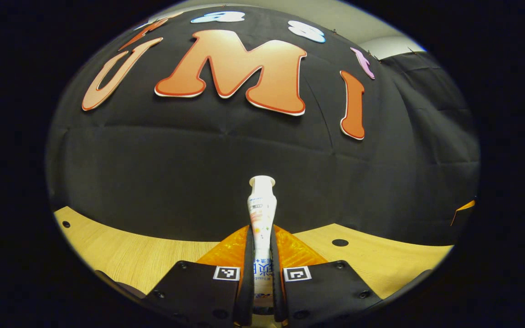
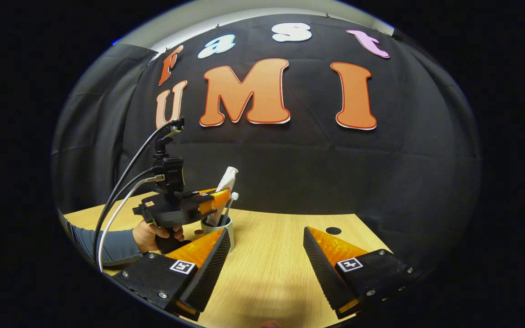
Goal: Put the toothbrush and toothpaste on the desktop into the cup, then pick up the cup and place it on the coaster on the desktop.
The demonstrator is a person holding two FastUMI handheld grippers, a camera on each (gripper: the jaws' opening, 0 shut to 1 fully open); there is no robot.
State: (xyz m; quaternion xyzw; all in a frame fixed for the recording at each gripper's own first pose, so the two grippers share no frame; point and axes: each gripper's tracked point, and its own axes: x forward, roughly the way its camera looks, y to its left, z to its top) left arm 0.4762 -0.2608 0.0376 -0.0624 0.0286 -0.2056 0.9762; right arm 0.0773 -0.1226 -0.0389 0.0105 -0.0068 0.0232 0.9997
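Both views low over the desk [image 2: 267, 273], facing the wall.

Right gripper [image 2: 266, 255]: black finger mounts, silver screws, square black-and-white tag on each, lower frame. Left gripper [image 2: 222, 197], left-centre: black body, camera mast, black and white cables [image 2: 121, 191]. Hand [image 2: 151, 237], grey sleeve [image 2: 107, 246].

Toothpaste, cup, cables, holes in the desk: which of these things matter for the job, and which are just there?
Job:
toothpaste, pinched in the left claw
toothbrush, in the cup
cup
right claw, open

Just there:
cables
desk hole
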